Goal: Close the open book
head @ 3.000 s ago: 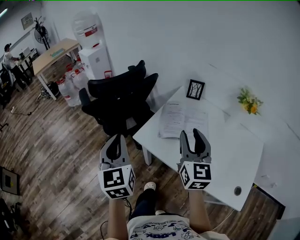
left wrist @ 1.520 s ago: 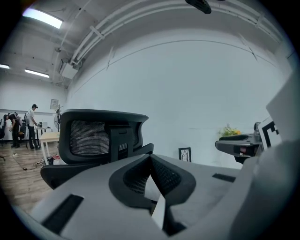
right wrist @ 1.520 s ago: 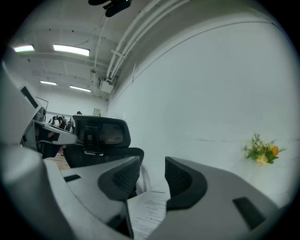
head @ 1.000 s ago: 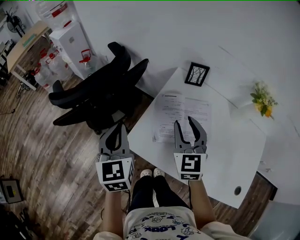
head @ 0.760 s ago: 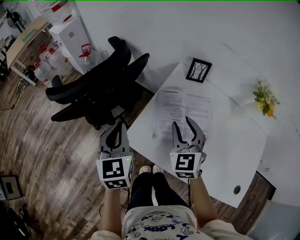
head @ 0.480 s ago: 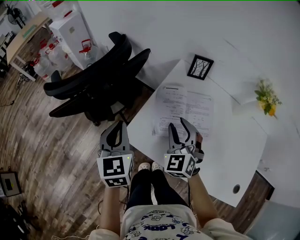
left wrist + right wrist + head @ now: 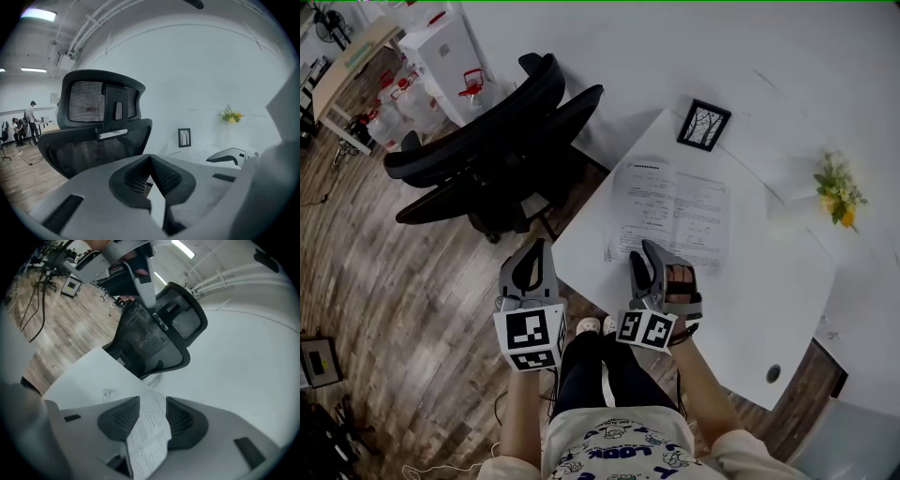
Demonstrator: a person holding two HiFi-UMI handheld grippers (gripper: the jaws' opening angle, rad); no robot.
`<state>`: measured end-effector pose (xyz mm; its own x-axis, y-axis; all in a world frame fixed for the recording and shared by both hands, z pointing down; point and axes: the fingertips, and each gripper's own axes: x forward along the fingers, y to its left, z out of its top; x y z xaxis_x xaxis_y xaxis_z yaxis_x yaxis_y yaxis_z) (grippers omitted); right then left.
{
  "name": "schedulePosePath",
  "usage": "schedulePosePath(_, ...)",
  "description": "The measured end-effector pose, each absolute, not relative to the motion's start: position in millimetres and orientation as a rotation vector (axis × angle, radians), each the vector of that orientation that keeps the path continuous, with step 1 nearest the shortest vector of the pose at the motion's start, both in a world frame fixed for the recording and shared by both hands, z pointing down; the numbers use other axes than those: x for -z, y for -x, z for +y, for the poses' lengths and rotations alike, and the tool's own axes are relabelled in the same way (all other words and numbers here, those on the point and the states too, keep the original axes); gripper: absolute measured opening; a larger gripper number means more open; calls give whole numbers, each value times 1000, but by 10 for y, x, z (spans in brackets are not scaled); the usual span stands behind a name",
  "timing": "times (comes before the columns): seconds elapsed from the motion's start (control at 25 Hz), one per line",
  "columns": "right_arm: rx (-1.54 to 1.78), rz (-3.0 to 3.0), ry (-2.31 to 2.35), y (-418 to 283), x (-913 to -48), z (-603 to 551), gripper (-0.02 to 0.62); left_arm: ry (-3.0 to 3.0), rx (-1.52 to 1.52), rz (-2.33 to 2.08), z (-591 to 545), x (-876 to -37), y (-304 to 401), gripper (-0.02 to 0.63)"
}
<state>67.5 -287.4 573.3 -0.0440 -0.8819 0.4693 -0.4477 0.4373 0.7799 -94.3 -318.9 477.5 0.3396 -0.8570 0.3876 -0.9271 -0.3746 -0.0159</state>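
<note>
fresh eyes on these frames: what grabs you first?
The open book lying on the white table, with the right claw at its near edge, jaws apart and a printed page between them. Next comes the big black office chair just left of the table. The left claw is shut and empty over the wood floor.

An office: a mesh swivel chair is standing by a white desk, a water dispenser is sitting behind, and people are standing in the background.
</note>
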Motion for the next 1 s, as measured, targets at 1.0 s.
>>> schedulePosePath(1.0,633,-1547,-809,-596,-6586,-2618,166,-2363,-515,-1644,-3176,-4847,1056,23)
